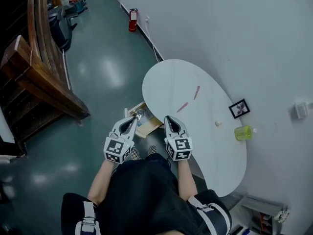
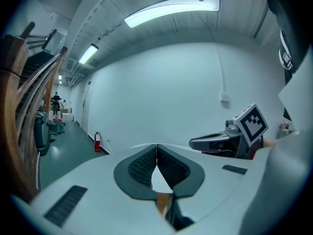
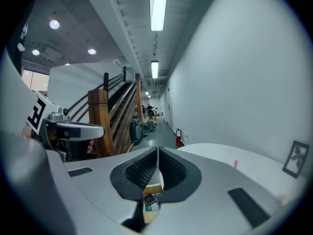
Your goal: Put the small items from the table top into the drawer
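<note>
On the white oval table (image 1: 171, 80) lie two pink sticks (image 1: 197, 92) (image 1: 182, 106) and a small cream piece (image 1: 218, 123). A wooden drawer (image 1: 146, 126) stands pulled out under the table's near-left edge, with some items inside. My left gripper (image 1: 139, 114) hovers over the drawer, jaws shut and empty. My right gripper (image 1: 168, 118) sits beside it at the table's edge, also shut and empty. In the right gripper view the drawer (image 3: 152, 190) shows below the shut gripper (image 3: 157, 150), and one pink stick (image 3: 235, 164) lies further out on the table. The left gripper (image 2: 156, 146) has its pads pressed together.
A yellow-green bottle (image 1: 243, 132) and a small black picture frame (image 1: 239, 108) stand at the table's wall side. A wooden staircase (image 1: 39, 77) rises at the left. A red fire extinguisher (image 1: 133, 20) stands by the far wall. The person's legs are right at the table.
</note>
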A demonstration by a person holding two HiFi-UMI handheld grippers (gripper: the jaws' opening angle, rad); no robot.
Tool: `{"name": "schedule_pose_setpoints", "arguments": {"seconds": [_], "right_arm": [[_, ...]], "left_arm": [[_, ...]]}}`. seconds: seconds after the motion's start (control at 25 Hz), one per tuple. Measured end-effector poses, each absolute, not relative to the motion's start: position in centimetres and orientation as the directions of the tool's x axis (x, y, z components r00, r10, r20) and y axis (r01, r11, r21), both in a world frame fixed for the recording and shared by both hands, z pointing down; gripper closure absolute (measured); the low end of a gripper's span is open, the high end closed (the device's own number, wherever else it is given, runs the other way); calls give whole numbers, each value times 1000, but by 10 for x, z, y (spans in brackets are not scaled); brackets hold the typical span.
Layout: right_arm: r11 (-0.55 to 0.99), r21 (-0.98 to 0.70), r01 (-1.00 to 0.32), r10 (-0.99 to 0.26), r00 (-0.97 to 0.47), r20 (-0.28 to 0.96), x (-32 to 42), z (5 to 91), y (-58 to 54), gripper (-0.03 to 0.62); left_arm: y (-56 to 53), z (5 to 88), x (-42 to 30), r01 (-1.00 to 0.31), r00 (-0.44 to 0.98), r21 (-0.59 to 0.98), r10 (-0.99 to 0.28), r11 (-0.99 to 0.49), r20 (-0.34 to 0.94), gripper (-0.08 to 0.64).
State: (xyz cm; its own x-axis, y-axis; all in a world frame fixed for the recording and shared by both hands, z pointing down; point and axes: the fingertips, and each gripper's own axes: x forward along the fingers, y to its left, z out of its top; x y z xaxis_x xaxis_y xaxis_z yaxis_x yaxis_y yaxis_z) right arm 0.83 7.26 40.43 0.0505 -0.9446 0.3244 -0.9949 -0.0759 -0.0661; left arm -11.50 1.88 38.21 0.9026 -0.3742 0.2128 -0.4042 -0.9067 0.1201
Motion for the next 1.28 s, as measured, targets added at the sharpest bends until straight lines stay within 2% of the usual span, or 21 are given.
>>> {"name": "schedule_pose_setpoints", "arguments": {"seconds": [0.6, 1.28], "right_arm": [[-373, -87, -924, -861, 309, 404, 99, 445, 143, 554], [-372, -157, -915, -805, 234, 545, 203, 535, 99, 554]], "left_arm": [[55, 418, -15, -155, 955, 161, -105, -975, 279, 540], [18, 481, 107, -148, 916, 206, -55, -967, 398, 540]]}}
